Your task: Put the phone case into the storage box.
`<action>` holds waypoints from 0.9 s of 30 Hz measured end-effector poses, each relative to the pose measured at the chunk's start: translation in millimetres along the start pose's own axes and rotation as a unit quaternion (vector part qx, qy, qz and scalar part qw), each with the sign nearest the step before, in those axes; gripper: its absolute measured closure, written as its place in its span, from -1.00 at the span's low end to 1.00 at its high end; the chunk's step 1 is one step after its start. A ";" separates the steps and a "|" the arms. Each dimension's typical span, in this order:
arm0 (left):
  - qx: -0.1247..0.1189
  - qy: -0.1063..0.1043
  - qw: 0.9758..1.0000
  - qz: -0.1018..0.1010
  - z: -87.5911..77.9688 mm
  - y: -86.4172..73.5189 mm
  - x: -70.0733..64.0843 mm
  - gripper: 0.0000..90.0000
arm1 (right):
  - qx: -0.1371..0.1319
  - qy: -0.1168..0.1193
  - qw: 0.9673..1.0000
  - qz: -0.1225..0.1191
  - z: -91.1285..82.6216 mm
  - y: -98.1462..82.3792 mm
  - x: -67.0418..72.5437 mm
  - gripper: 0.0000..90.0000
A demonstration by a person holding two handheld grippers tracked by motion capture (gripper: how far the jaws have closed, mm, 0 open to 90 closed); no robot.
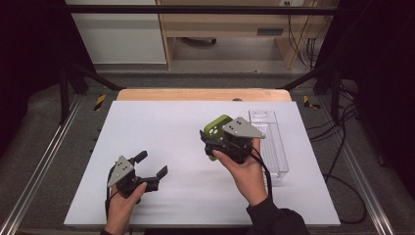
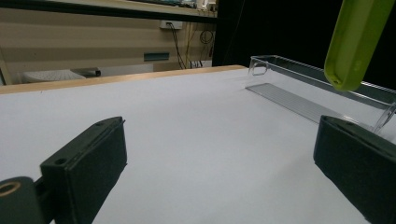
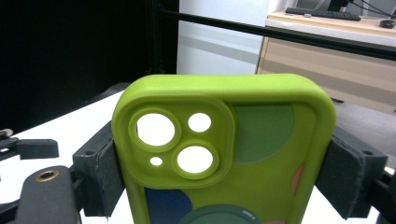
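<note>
While your right gripper (image 1: 219, 139) jaws clamp the green phone case (image 1: 216, 128) by its edges above the surface (image 1: 161, 127), tilting could slip it short of the clear tray (image 1: 272, 142).

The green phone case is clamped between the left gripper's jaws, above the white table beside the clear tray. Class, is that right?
Not quite: the right gripper clamps the green phone case, as the right gripper view shows. The left gripper holds nothing.

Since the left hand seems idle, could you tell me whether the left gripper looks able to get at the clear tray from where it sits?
Probably yes. The left gripper has open, empty jaws, and bare white table lies between it and the clear tray. The right gripper, holding the green phone case, hovers near that path.
</note>
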State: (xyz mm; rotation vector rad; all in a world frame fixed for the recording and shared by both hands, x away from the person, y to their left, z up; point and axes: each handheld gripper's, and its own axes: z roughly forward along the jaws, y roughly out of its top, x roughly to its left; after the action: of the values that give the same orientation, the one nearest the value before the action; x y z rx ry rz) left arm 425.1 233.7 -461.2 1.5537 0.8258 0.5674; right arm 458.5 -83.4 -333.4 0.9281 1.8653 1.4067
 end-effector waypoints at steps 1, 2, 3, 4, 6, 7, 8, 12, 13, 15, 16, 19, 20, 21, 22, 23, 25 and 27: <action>0.000 0.000 1.000 -0.001 0.0 0.0 0.0 -0.95 | 0.003 -0.001 1.000 -0.004 2.0 3.7 -3.2 -0.64; 0.000 0.000 1.000 0.000 0.1 -0.1 0.1 -0.95 | 0.005 0.001 1.000 0.000 3.9 5.4 -5.3 -0.64; 0.000 0.000 1.000 0.000 0.1 -0.1 0.1 -0.95 | 0.009 0.005 1.000 0.004 6.7 7.0 -7.9 -0.64; 0.001 0.000 1.000 0.001 0.6 -0.3 -0.3 -0.95 | 0.013 0.005 1.000 0.005 9.6 8.8 -9.9 -0.64; 0.001 -0.001 1.000 0.002 0.6 -0.2 -0.7 -0.95 | 0.022 -0.003 1.000 -0.007 16.2 13.7 -15.1 -0.64; 0.001 -0.001 1.000 0.002 0.5 -0.1 -0.9 -0.95 | 0.022 -0.003 1.000 -0.007 16.2 13.7 -15.1 -0.64; 0.001 -0.001 1.000 0.003 0.5 0.0 -0.9 -0.95 | 0.024 -0.004 1.000 -0.008 18.3 15.5 -17.3 -0.64; 0.002 0.001 1.000 0.002 0.5 -0.4 0.0 -0.95 | 0.033 -0.014 0.999 -0.015 29.3 25.1 -29.6 -0.64; 0.001 0.001 1.000 0.002 0.4 -0.4 0.1 -0.95 | 0.035 -0.017 0.999 -0.015 32.2 27.2 -33.2 -0.64; 0.001 0.002 1.000 0.003 0.1 -0.2 0.4 -0.95 | 0.040 -0.021 0.999 -0.011 37.7 31.0 -41.7 -0.64; 0.001 0.002 1.000 0.003 0.1 -0.2 0.7 -0.95 | 0.043 -0.027 0.999 -0.002 42.9 34.8 -52.4 -0.64; 0.002 0.003 1.000 0.003 0.5 -0.5 0.8 -0.95 | 0.045 -0.038 0.998 0.007 46.5 37.2 -63.0 -0.64; 0.003 0.003 1.000 0.003 0.5 -0.6 0.9 -0.95 | 0.045 -0.046 0.998 0.011 48.3 37.9 -68.6 -0.64; 0.003 0.003 1.000 0.003 0.6 -0.6 0.9 -0.95 | 0.046 -0.051 0.998 0.015 49.7 38.3 -74.3 -0.64; 0.003 0.004 1.000 0.004 0.4 -0.5 1.1 -0.95 | 0.047 -0.057 0.997 0.024 52.3 38.4 -83.7 -0.64; 0.003 0.004 1.000 0.004 0.4 -0.5 1.1 -0.95 | 0.047 -0.057 0.997 0.024 52.3 38.4 -83.7 -0.64; 0.003 0.005 1.000 0.004 0.2 -0.5 1.4 -0.95 | 0.044 -0.067 0.996 0.036 54.3 38.9 -94.3 -0.64; 0.004 0.005 1.000 0.004 0.5 -0.7 1.7 -0.95 | 0.036 -0.076 0.995 0.044 55.5 39.8 -103.8 -0.64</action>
State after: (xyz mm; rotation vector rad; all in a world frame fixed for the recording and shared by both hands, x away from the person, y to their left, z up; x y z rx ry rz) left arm 426.4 234.6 -462.1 1.5633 0.8315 0.5783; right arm 568.4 -131.8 -301.9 1.1330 1.7910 1.2868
